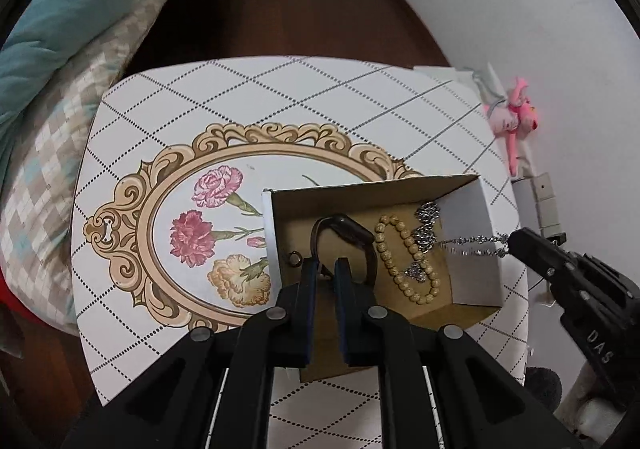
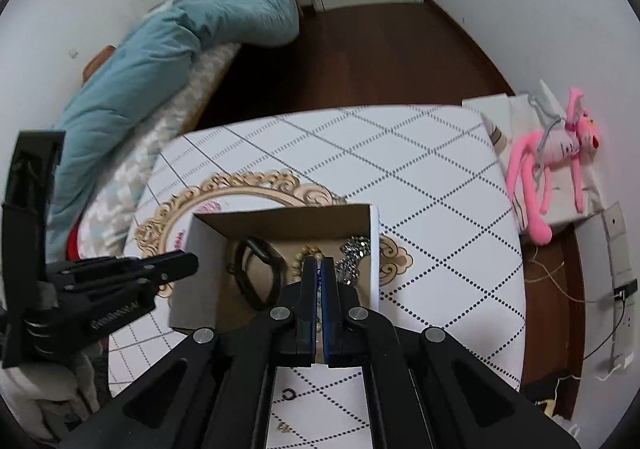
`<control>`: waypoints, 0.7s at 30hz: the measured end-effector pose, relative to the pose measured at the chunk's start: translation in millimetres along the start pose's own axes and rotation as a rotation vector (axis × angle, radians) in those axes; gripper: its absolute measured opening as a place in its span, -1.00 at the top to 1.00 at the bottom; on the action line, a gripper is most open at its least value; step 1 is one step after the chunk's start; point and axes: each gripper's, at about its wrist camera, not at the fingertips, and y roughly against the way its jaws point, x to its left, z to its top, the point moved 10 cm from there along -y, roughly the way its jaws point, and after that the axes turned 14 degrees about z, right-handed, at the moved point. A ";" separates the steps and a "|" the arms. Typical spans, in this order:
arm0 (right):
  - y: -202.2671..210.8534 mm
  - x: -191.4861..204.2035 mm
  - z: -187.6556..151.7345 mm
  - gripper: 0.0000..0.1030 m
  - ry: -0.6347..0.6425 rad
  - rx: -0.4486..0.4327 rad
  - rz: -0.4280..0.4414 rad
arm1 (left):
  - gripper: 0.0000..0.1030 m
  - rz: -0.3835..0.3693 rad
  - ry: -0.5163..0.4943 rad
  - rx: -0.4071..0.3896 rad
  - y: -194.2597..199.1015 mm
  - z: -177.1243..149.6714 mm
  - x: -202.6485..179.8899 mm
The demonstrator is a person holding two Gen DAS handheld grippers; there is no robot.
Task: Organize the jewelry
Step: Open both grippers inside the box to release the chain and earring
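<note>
An open cardboard box (image 1: 472, 209) (image 2: 200, 249) stands on the table. In it lie a dark watch band (image 1: 352, 233) (image 2: 256, 273), a wooden bead bracelet (image 1: 404, 253) (image 2: 306, 251), a small dark ring (image 1: 295, 258) and a silver chain necklace (image 1: 426, 233) (image 2: 354, 253). My right gripper (image 2: 319, 265) (image 1: 510, 245) is shut on the silver chain's end, which hangs from it over the box's right wall. My left gripper (image 1: 325, 267) (image 2: 192, 263) hovers over the box's front, jaws slightly apart and empty.
The table (image 1: 280, 97) (image 2: 420, 169) has a dotted diamond cover with a flower medallion. A small ring (image 2: 289, 394) and a gold piece (image 2: 283, 427) lie on the table near me. A pink plush toy (image 2: 556, 157) is at the right, a bed with teal duvet (image 2: 168, 61) at the left.
</note>
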 end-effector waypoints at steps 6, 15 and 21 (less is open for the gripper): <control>-10.4 -14.2 -6.2 0.89 -0.018 0.067 -0.045 | -0.31 0.089 0.024 -0.036 6.2 11.6 14.0; 1.1 -18.5 -11.1 -0.24 0.037 0.061 -0.157 | -0.75 0.191 0.040 -0.111 11.7 4.5 30.1; -0.3 -24.1 -23.0 -0.91 0.070 0.081 -0.233 | -1.00 0.227 0.042 -0.119 6.9 -12.1 34.9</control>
